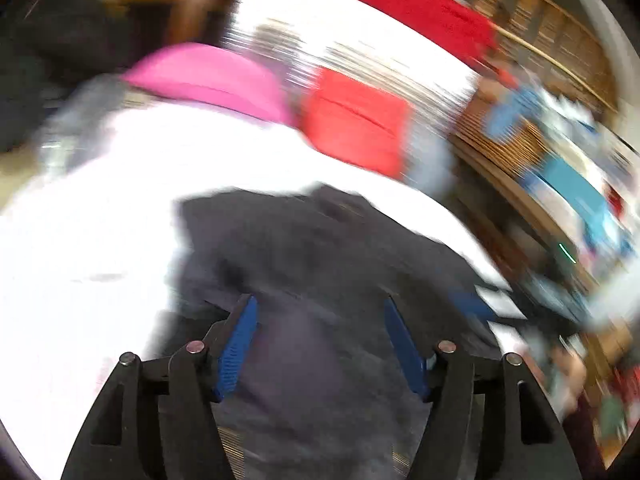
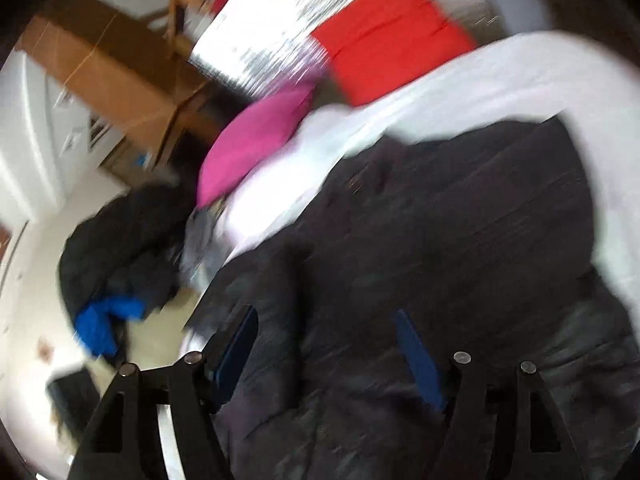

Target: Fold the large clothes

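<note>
A large dark jacket (image 1: 320, 248) lies spread on a white sheet (image 1: 100, 200); it also shows in the right wrist view (image 2: 460, 240). My left gripper (image 1: 320, 308) is open above the jacket's near part, its blue pads (image 1: 240, 344) apart and nothing between them. My right gripper (image 2: 326, 320) is open too, hovering over the jacket near its left edge, empty. Both views are blurred by motion.
A pink cushion (image 1: 208, 76) and a red cushion (image 1: 356, 120) lie beyond the sheet, also in the right wrist view as pink (image 2: 256, 140) and red (image 2: 392, 36). A pile of dark and blue clothes (image 2: 120, 264) lies on the floor to the left. A brown cardboard box (image 2: 116, 68) stands behind.
</note>
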`<state>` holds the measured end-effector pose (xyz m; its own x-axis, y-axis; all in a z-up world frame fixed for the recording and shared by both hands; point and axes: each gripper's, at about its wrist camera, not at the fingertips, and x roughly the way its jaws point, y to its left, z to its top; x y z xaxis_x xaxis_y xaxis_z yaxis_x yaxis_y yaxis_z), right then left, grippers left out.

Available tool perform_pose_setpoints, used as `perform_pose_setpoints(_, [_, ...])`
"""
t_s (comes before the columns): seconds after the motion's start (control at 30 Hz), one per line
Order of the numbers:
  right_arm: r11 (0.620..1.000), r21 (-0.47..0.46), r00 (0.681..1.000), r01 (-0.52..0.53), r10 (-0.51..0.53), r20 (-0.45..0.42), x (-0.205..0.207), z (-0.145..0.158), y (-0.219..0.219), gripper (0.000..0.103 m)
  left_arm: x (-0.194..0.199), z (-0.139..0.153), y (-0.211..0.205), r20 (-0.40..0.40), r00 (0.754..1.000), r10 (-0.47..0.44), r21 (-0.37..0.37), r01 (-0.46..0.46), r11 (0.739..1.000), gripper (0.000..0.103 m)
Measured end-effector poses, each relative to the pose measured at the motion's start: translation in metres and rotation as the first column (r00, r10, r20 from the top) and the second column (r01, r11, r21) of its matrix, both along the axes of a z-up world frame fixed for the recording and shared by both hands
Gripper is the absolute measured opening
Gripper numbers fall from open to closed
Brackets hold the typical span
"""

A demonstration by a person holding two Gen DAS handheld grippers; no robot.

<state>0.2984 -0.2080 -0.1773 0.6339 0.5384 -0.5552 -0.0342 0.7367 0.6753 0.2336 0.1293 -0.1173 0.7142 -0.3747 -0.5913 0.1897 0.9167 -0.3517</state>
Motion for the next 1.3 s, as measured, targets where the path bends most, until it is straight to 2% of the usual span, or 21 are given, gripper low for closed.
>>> perform_pose_setpoints(0.07, [0.992, 0.051, 0.991, -0.118, 0.120, -0.051, 0.007, -0.008, 0.026, 0.076, 0.021, -0.010, 0.019, -0.026, 0.993, 0.115, 0.037, -0.114, 0.993, 0.065])
perform_pose_setpoints(0.1, [0.984, 0.082, 0.983, -0.157, 0.163, -0.079, 0.009, -0.014, 0.039, 0.076, 0.030, -0.017, 0.026, -0.047, 0.988, 0.148, 0.046, -0.146, 0.988, 0.061])
perform_pose_setpoints(0.17, [0.976, 0.110, 0.970, -0.190, 0.204, -0.129, 0.011, -0.025, 0.061, 0.076, 0.045, -0.025, 0.033, -0.073, 0.982, 0.172, 0.035, -0.170, 0.985, 0.053])
perform_pose_setpoints(0.23, [0.971, 0.121, 0.960, -0.208, 0.227, -0.165, 0.014, -0.036, 0.078, 0.076, 0.055, -0.031, 0.035, -0.097, 0.980, 0.173, -0.007, -0.174, 0.985, 0.049])
perform_pose_setpoints(0.3, [0.965, 0.160, 0.950, -0.210, 0.239, -0.199, 0.019, -0.049, 0.093, 0.076, 0.061, -0.037, 0.036, -0.112, 0.980, 0.164, -0.052, -0.170, 0.984, 0.040])
perform_pose_setpoints(0.33, [0.964, 0.171, 0.948, -0.202, 0.237, -0.212, 0.021, -0.055, 0.099, 0.076, 0.061, -0.039, 0.036, -0.115, 0.980, 0.162, -0.050, -0.168, 0.984, 0.038])
perform_pose_setpoints(0.4, [0.973, 0.156, 0.949, -0.172, 0.206, -0.240, 0.025, -0.065, 0.111, 0.077, 0.062, -0.042, 0.025, -0.115, 0.981, 0.158, -0.019, -0.161, 0.987, 0.025])
perform_pose_setpoints(0.47, [0.979, 0.159, 0.960, -0.124, 0.159, -0.231, 0.026, -0.072, 0.118, 0.060, 0.061, -0.046, 0.018, -0.123, 0.983, 0.136, -0.018, -0.139, 0.990, 0.022])
perform_pose_setpoints(0.5, [0.983, 0.140, 0.961, -0.122, 0.152, -0.230, 0.026, -0.071, 0.121, 0.027, 0.062, -0.047, 0.017, -0.126, 0.983, 0.131, -0.019, -0.134, 0.991, 0.022])
perform_pose_setpoints(0.53, [0.987, 0.098, 0.963, -0.124, 0.144, -0.227, 0.026, -0.068, 0.124, 0.019, 0.062, -0.049, 0.017, -0.127, 0.983, 0.131, -0.011, -0.133, 0.991, 0.022])
perform_pose_setpoints(0.63, [0.996, 0.019, 0.988, -0.083, 0.085, -0.127, 0.018, -0.041, 0.118, 0.015, 0.060, -0.048, 0.023, -0.137, 0.981, 0.137, -0.009, -0.139, 0.990, 0.022])
perform_pose_setpoints(0.7, [1.000, -0.028, 0.999, 0.004, -0.005, -0.044, 0.010, -0.014, 0.096, 0.015, 0.057, -0.049, 0.026, -0.149, 0.981, 0.126, -0.033, -0.133, 0.991, 0.022])
perform_pose_setpoints(0.77, [0.991, -0.091, 0.995, 0.099, -0.100, -0.005, 0.005, -0.001, 0.072, 0.015, 0.057, -0.050, 0.023, -0.158, 0.981, 0.116, -0.034, -0.123, 0.992, 0.022])
perform_pose_setpoints(0.87, [0.973, -0.111, 0.975, 0.204, -0.212, -0.060, 0.007, -0.013, 0.036, 0.015, 0.060, -0.055, 0.009, -0.166, 0.981, 0.102, 0.021, -0.100, 0.995, 0.026])
perform_pose_setpoints(0.9, [0.966, -0.121, 0.962, 0.230, -0.244, -0.120, 0.010, -0.023, 0.023, 0.015, 0.061, -0.056, 0.005, -0.166, 0.981, 0.103, 0.050, -0.096, 0.994, 0.030])
perform_pose_setpoints(0.93, [0.962, -0.134, 0.951, 0.239, -0.260, -0.168, 0.010, -0.030, 0.016, 0.016, 0.061, -0.057, 0.001, -0.164, 0.980, 0.111, 0.086, -0.098, 0.991, 0.032])
perform_pose_setpoints(1.0, [0.958, -0.153, 0.940, 0.241, -0.270, -0.209, 0.009, -0.030, 0.009, 0.016, 0.062, -0.058, 0.000, -0.176, 0.978, 0.115, 0.098, -0.099, 0.990, 0.039])
perform_pose_setpoints(1.07, [0.963, -0.165, 0.957, 0.213, -0.239, -0.162, 0.004, -0.017, 0.016, 0.031, 0.064, -0.060, 0.003, -0.199, 0.974, 0.110, 0.080, -0.096, 0.992, 0.039])
perform_pose_setpoints(1.13, [0.959, -0.231, 0.978, 0.163, -0.188, -0.089, -0.007, 0.001, 0.032, 0.098, 0.066, -0.062, 0.005, -0.216, 0.970, 0.112, 0.076, -0.098, 0.992, 0.040])
perform_pose_setpoints(1.23, [0.956, -0.287, 0.997, 0.066, -0.052, 0.055, -0.026, 0.020, 0.075, 0.100, 0.067, -0.063, 0.009, -0.227, 0.967, 0.112, 0.064, -0.100, 0.993, 0.040])
perform_pose_setpoints(1.3, [0.935, -0.354, 0.997, -0.012, 0.037, 0.064, -0.027, 0.020, 0.107, 0.100, 0.066, -0.062, 0.011, -0.230, 0.967, 0.110, 0.054, -0.100, 0.993, 0.040])
